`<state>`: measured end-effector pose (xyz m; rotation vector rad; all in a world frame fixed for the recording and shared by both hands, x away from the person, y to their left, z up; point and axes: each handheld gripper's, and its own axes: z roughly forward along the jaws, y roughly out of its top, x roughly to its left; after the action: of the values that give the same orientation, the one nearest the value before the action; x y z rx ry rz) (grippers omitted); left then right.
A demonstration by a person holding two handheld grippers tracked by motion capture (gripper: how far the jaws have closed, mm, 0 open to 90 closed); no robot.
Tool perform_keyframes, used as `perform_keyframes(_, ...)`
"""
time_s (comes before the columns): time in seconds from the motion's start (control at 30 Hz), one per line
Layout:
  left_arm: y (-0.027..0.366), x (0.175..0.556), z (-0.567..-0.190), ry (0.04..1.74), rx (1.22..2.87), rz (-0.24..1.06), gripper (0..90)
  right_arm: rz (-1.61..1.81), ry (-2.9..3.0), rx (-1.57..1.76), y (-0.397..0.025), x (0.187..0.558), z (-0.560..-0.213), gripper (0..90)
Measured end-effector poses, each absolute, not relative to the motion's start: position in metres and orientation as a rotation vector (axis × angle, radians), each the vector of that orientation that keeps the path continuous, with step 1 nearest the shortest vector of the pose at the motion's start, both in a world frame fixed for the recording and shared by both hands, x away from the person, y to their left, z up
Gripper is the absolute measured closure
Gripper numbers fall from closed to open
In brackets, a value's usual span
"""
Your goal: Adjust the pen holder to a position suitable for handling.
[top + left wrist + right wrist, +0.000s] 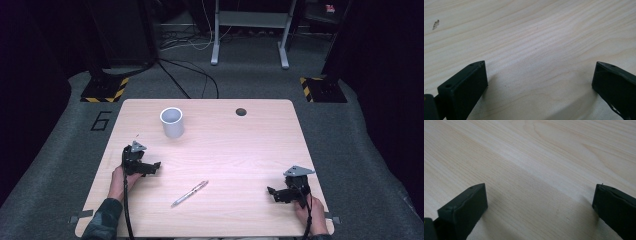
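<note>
A silver pen point(190, 193) lies slantwise on the light wooden table point(230, 145), near its front middle. A white cup point(172, 122) stands upright at the back left. My left gripper point(154, 167) rests low on the table at the left, open, its jaws pointing right with bare wood between them point(540, 65). At the front right my right gripper point(272, 192) sits on the table, open too, jaws pointing left toward the pen, bare wood between them point(540, 186). A hand holds each gripper from behind.
A small dark round hole point(241, 111) sits in the table near its back edge. Beyond the table are a grey floor, cables point(190, 75), a white desk frame point(250, 30) and two black stands with yellow-striped bases point(105, 89).
</note>
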<state>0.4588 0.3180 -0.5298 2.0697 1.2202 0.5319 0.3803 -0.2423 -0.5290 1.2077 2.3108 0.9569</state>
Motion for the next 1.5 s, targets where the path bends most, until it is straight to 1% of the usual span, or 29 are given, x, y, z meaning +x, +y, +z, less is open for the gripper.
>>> perform_keyframes(0.23,0.318,0.458,-0.531,1.220,2.054,0.537,0.6,0.964,2.330,1.190,-0.242,0.382,-0.529,0.0)
perform_keyframes(0.3,0.319,0.459,-0.529,1.231,2.068,0.516,0.7,0.964,2.331,1.190,-0.242,0.382,-0.529,0.0)
perform_keyframes(0.37,0.321,0.460,-0.527,1.249,2.019,0.505,0.9,0.964,2.332,1.189,-0.242,0.382,-0.529,0.0)
perform_keyframes(0.47,0.322,0.461,-0.523,1.259,2.011,0.508,1.0,0.964,2.331,1.189,-0.242,0.382,-0.529,0.0)
perform_keyframes(0.5,0.323,0.463,-0.520,1.265,2.006,0.486,1.0,0.964,2.332,1.189,-0.242,0.382,-0.529,0.0)
perform_keyframes(0.6,0.325,0.466,-0.516,1.268,1.978,0.492,1.0,0.964,2.331,1.189,-0.242,0.382,-0.529,0.0)
perform_keyframes(0.7,0.326,0.472,-0.505,1.277,1.947,0.463,0.6,0.964,2.333,1.187,-0.242,0.382,-0.529,0.0)
perform_keyframes(0.83,0.324,0.478,-0.494,1.266,1.928,0.477,0.8,0.965,2.332,1.187,-0.242,0.382,-0.529,0.0)
perform_keyframes(1.07,0.313,0.496,-0.469,1.238,1.926,0.474,0.7,0.966,2.333,1.185,-0.242,0.383,-0.529,0.0)
perform_keyframes(1.37,0.299,0.521,-0.459,1.237,1.934,0.459,0.0,0.967,2.333,1.183,-0.242,0.383,-0.529,0.0)
perform_keyframes(1.5,0.290,0.539,-0.451,1.221,1.937,0.453,0.0,0.972,2.327,1.183,-0.242,0.383,-0.529,0.0)
